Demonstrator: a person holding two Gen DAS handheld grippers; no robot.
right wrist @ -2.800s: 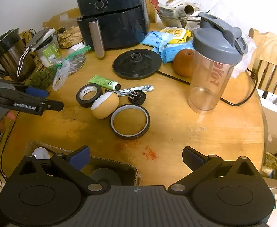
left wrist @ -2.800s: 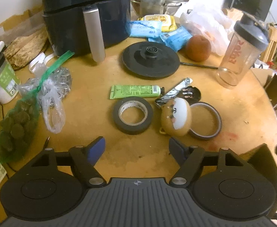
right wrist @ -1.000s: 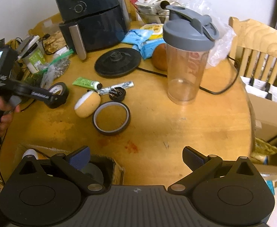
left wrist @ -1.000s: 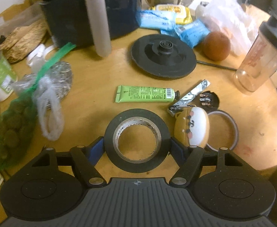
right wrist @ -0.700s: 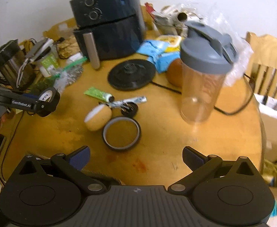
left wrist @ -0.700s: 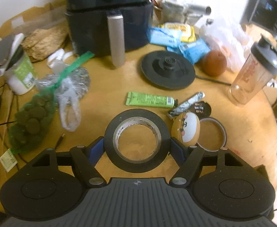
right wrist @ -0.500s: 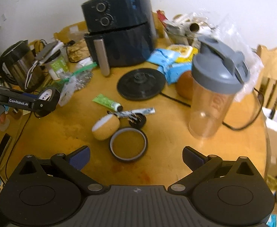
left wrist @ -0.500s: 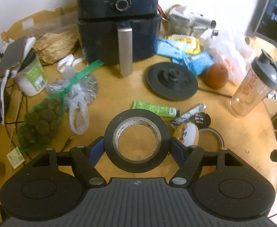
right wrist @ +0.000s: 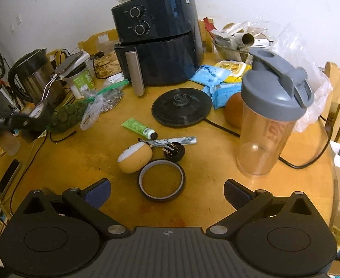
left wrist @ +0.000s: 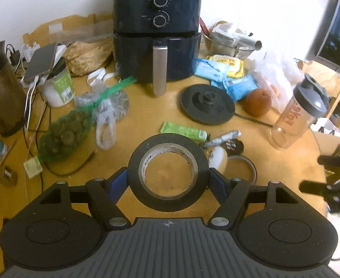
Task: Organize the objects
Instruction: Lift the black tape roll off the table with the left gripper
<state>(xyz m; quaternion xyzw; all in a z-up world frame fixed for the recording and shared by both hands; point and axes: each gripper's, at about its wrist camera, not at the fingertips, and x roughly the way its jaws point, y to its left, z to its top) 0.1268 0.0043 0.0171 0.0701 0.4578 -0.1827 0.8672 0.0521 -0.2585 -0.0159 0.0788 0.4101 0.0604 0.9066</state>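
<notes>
My left gripper [left wrist: 168, 181] is shut on a black tape roll [left wrist: 135, 170] and holds it well above the round wooden table [left wrist: 135, 143]. The same roll shows in the right wrist view [right wrist: 39, 113] at the far left, raised off the table. My right gripper [right wrist: 167, 191] is open and empty, above the table's near edge. Just beyond it lie a thin brown tape ring [right wrist: 161, 179], a tan egg-shaped toy [right wrist: 135, 158], a small black round part [right wrist: 173, 151], a foil stick [right wrist: 177, 140] and a green tube [right wrist: 138, 128].
A black air fryer [right wrist: 157, 39] stands at the back with a black kettle base [right wrist: 181, 110] before it. A grey-lidded shaker bottle [right wrist: 271, 115] and a brown fruit [right wrist: 233, 110] are on the right, a kettle [right wrist: 36, 76], a white tub [right wrist: 81, 80] and bags [right wrist: 70, 114] on the left.
My left gripper closed on the black tape roll and lifted it up and back from the table. My right gripper pulled back and rose a little, still open.
</notes>
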